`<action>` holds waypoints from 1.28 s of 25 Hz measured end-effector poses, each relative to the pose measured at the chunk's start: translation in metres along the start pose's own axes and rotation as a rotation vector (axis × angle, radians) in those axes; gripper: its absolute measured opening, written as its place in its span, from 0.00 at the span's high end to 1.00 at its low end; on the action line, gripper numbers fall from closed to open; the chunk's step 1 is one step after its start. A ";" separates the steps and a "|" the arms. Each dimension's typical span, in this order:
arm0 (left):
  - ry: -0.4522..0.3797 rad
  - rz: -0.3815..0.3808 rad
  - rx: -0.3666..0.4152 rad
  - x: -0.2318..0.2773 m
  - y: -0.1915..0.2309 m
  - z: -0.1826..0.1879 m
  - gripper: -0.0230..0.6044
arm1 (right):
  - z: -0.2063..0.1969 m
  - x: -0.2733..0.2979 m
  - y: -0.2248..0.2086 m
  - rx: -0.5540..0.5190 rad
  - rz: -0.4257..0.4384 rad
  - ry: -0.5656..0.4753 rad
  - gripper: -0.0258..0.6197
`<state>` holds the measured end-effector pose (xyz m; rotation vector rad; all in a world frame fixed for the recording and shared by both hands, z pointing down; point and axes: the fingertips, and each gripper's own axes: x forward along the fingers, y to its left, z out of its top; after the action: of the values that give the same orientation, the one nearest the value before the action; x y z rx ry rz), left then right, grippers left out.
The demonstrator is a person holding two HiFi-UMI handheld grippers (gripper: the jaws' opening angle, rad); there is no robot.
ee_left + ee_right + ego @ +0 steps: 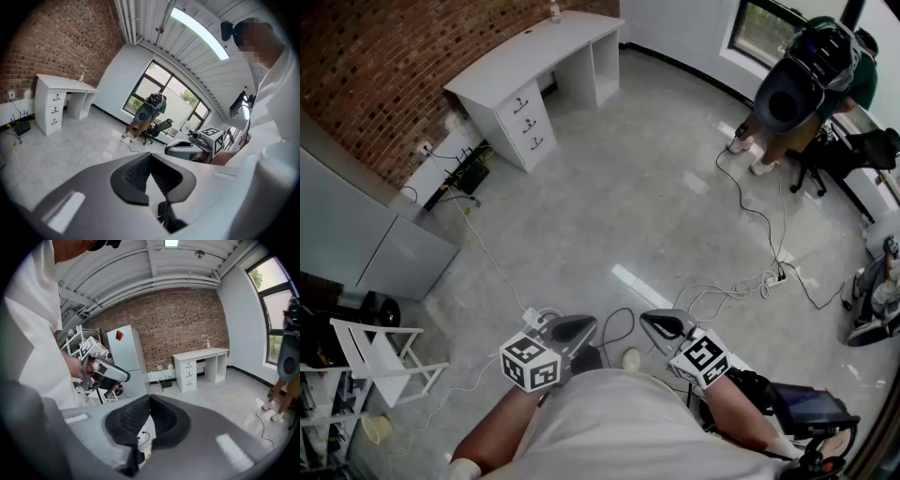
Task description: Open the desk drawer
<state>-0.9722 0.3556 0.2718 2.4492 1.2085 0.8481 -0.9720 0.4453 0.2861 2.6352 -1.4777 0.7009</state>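
Closing the distance comes first, since the white desk (pixel 534 52) stands well away against the brick wall, at about eleven o'clock in the head view. Its stack of three drawers (pixel 528 120) sits under the left end and faces into the room. Both tools are held close to the body: the left gripper (pixel 574 328) and the right gripper (pixel 662 325) each have their jaws together with nothing between them. A sound approach, to my mind, heads straight toward eleven o'clock and steps over the white cable (pixel 492 267) trailing across the floor on that line. Near the desk, one gripper should be opened, set squarely on a single drawer handle, closed, and drawn straight back and level so the drawer does not bind. The handles are too small here to judge their grip.
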 end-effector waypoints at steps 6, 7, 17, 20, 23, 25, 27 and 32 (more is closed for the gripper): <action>-0.034 -0.047 0.023 -0.017 0.043 0.039 0.95 | 0.042 0.058 -0.006 -0.046 0.002 0.015 0.96; -0.033 -0.050 0.031 -0.020 0.053 0.045 0.95 | 0.050 0.068 -0.007 -0.050 -0.001 0.017 0.96; -0.029 -0.093 0.040 -0.055 0.161 0.110 0.95 | 0.130 0.198 -0.030 -0.065 0.035 0.086 0.96; -0.046 -0.064 0.011 -0.062 0.202 0.124 0.95 | 0.148 0.238 -0.043 -0.041 0.051 0.082 0.96; -0.080 -0.033 -0.029 -0.055 0.233 0.137 0.95 | 0.158 0.265 -0.065 -0.038 0.079 0.082 0.96; -0.094 -0.006 -0.050 -0.045 0.256 0.147 0.95 | 0.165 0.284 -0.084 -0.048 0.110 0.088 0.96; -0.103 0.022 -0.071 -0.032 0.281 0.158 0.95 | 0.173 0.306 -0.106 -0.065 0.154 0.097 0.95; -0.133 0.093 -0.136 0.015 0.353 0.209 0.95 | 0.209 0.361 -0.180 -0.125 0.257 0.107 0.91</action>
<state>-0.6147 0.1533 0.2836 2.4249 0.9651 0.7522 -0.5881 0.2023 0.2772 2.3038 -1.7841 0.7264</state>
